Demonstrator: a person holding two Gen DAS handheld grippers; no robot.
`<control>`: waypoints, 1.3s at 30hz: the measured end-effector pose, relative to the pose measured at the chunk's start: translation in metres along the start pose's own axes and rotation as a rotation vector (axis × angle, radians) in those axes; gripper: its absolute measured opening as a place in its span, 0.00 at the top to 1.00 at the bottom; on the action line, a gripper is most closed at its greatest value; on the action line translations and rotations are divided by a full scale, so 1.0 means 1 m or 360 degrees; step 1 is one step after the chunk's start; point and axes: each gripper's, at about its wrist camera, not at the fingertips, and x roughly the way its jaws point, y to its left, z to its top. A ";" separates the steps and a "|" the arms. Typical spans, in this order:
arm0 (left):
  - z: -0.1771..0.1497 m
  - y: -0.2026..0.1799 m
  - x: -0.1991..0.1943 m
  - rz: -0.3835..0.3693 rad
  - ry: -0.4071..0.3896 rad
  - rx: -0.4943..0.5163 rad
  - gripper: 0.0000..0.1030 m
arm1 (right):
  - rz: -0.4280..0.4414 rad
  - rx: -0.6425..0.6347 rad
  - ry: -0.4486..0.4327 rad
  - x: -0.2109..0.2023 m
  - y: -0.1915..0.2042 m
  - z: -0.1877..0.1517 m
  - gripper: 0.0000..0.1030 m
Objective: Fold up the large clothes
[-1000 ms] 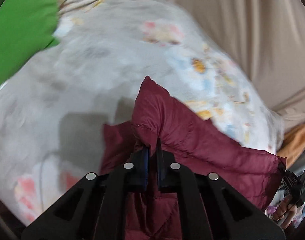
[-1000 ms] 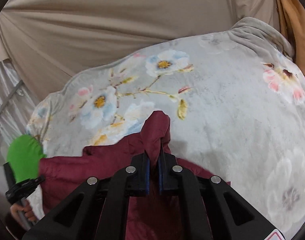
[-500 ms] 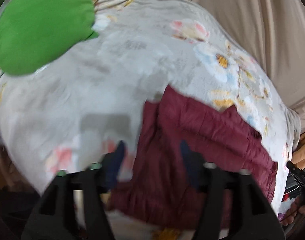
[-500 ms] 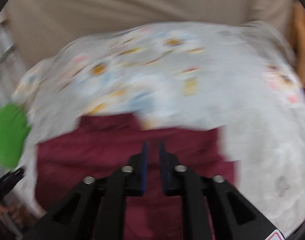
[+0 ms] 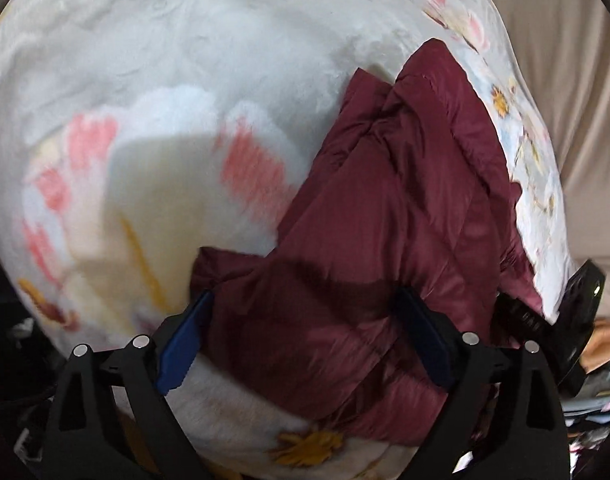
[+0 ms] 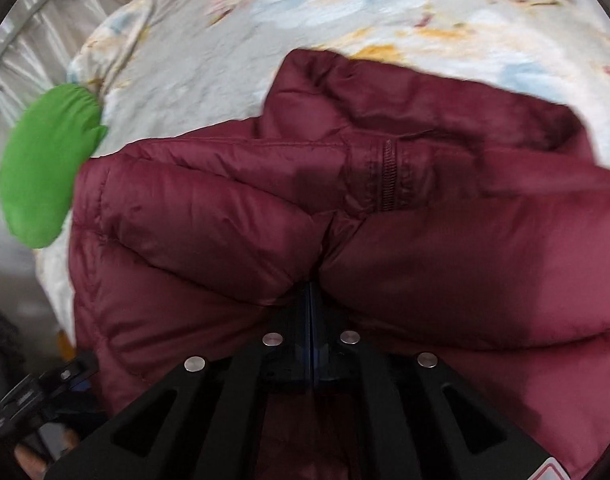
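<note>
**Two tools at one maroon jacket on the floral blanket**

Two tools work a maroon puffer jacket (image 5: 405, 216) that lies crumpled on a pale floral blanket (image 5: 165, 92). The left tool (image 5: 301, 332) stands wide apart, its blue-padded fingers (image 5: 181, 344) spread on either side of the jacket's near edge; the fabric lies between them, but neither pad presses on it as far as the left wrist view shows. From there the jacket runs away toward the blanket's far right edge, bunched in folds, with a narrower piece sticking out to the left near the tool.

The right tool (image 6: 310, 300) is pinched narrow, its two fingers nearly meeting, and quilted maroon fabric bulges over both sides of the tips, so it appears to be gripping a fold of the jacket (image 6: 345, 208). A short zipper (image 6: 387, 176) shows on the jacket just beyond that fold. A bright green cloth (image 6: 45, 164) lies against the jacket's left side, on the blanket (image 6: 193, 60). In the left wrist view the right tool's black body (image 5: 577, 312) sits at the jacket's right end. Tan fabric (image 5: 577, 120) hangs beyond the blanket's far side.
</note>
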 end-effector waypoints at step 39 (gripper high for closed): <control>-0.237 -0.349 0.019 -0.0514 0.0476 0.1743 0.93 | 0.0504 0.0925 -0.0420 -0.137 -0.259 -0.164 0.97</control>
